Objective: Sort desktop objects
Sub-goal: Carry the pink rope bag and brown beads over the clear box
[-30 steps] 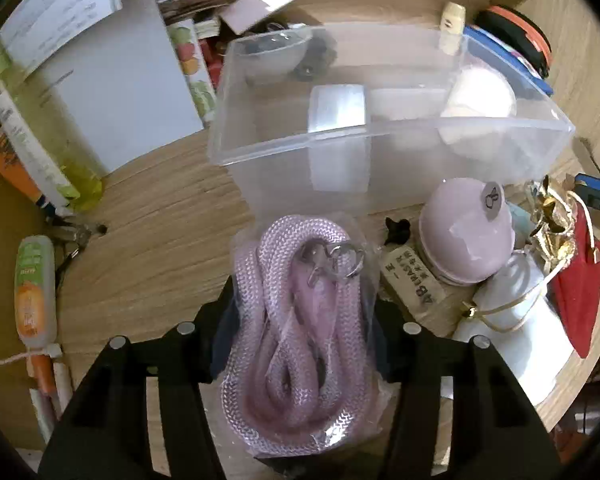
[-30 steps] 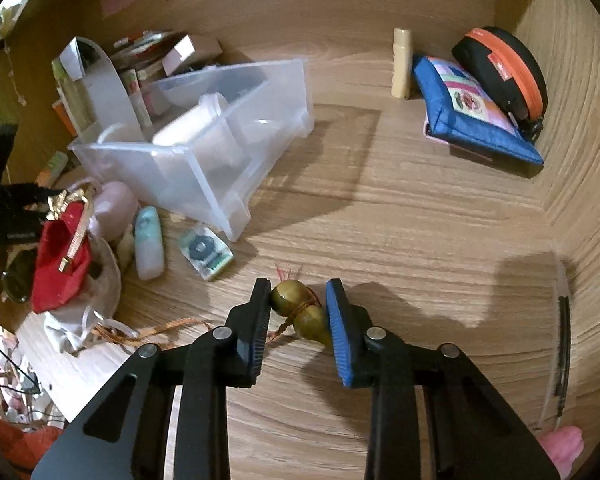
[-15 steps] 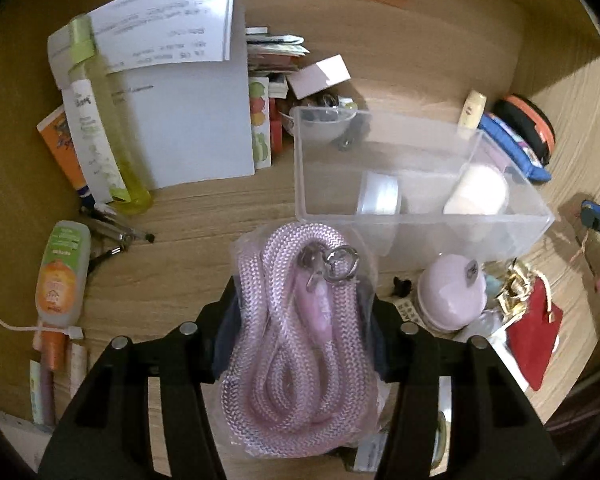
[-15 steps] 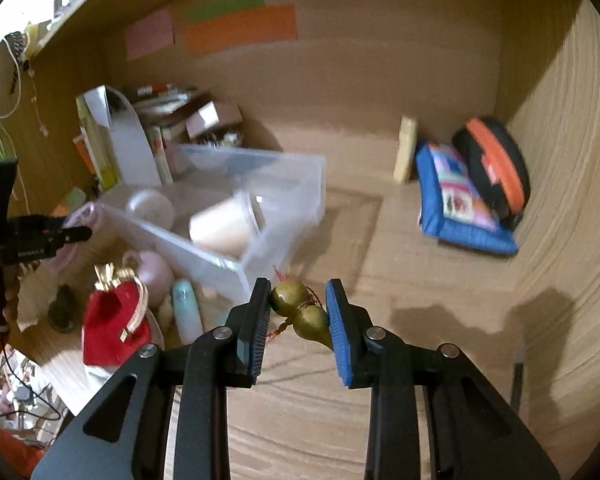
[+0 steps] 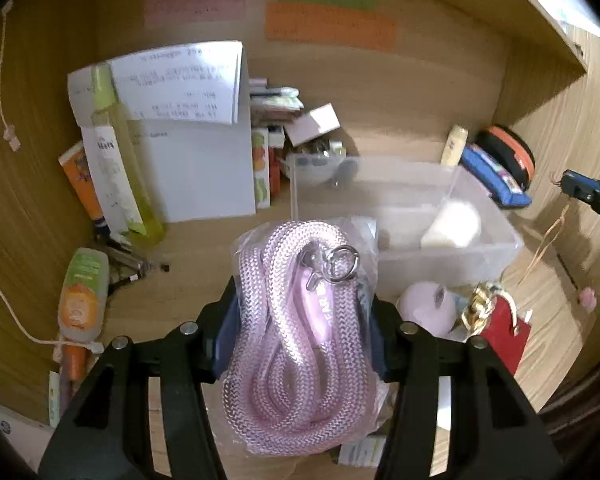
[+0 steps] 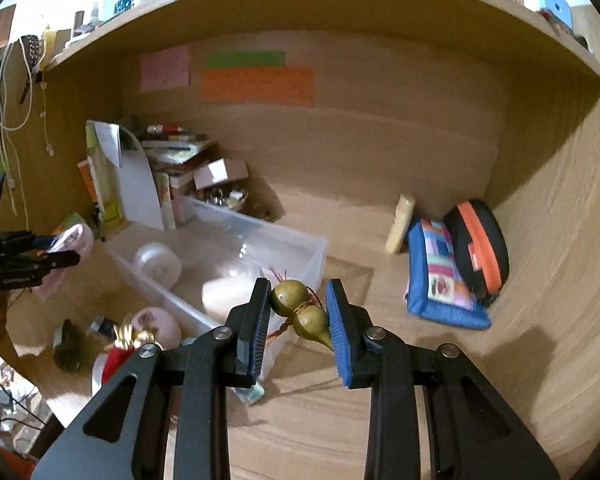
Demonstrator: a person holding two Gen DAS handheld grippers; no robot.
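holding: a bagged pink rope [image 5: 300, 344] is pinched by the left gripper [image 5: 302, 332]; a green gourd charm [image 6: 302, 312] is clamped by the narrowly set right gripper [image 6: 300, 320].
room: bare desk [image 6: 380, 420] is seen right of the clear bin [image 6: 292, 240].
bin: white rolls [image 6: 158, 260] are held inside.
right view only: top shelf.

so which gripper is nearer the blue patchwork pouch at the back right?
Right. The right gripper, shut on a small gourd charm, hangs just left of the blue pouch. The left gripper, holding the bagged pink rope, is across the clear bin.
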